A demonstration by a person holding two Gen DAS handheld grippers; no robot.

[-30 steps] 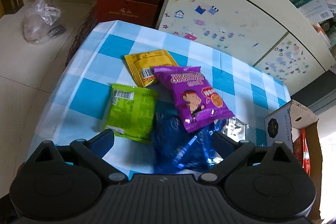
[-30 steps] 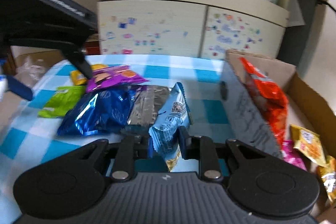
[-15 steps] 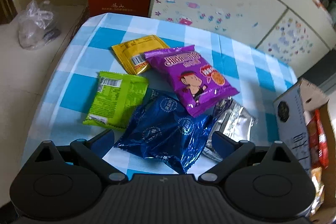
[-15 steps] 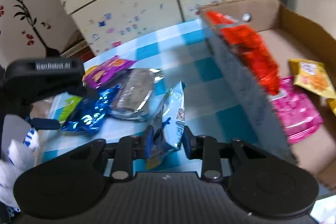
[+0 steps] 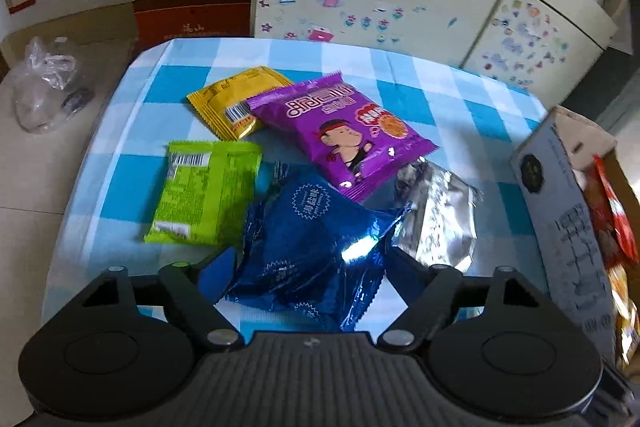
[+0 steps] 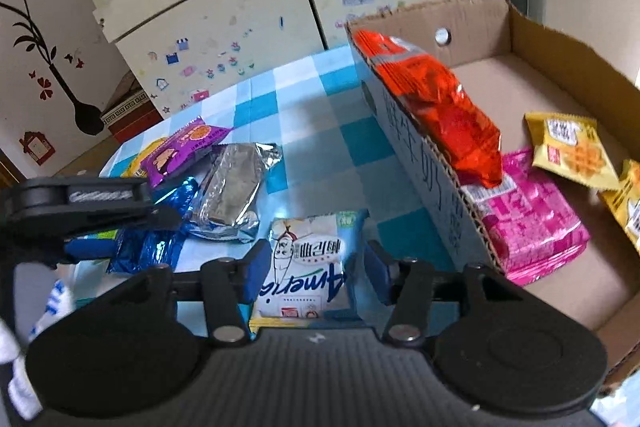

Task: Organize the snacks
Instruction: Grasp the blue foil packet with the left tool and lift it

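My right gripper (image 6: 310, 269) is spread wide, the white-and-blue packet (image 6: 306, 267) lying flat between its blue pads (image 6: 252, 275) with a gap on each side, on the checked tablecloth (image 6: 320, 115) just left of the cardboard box (image 6: 560, 67). My left gripper (image 5: 308, 267) is spread too, straddling the near end of the blue foil bag (image 5: 312, 251), which has the silver packet (image 5: 436, 219) to its right, the purple packet (image 5: 340, 135) behind it and the green packet (image 5: 204, 191) to its left, the yellow packet (image 5: 236, 99) furthest back. In the box, an orange bag (image 6: 432, 99) leans over the near wall above a pink packet (image 6: 532, 215), with yellow packs (image 6: 572, 151) beyond.
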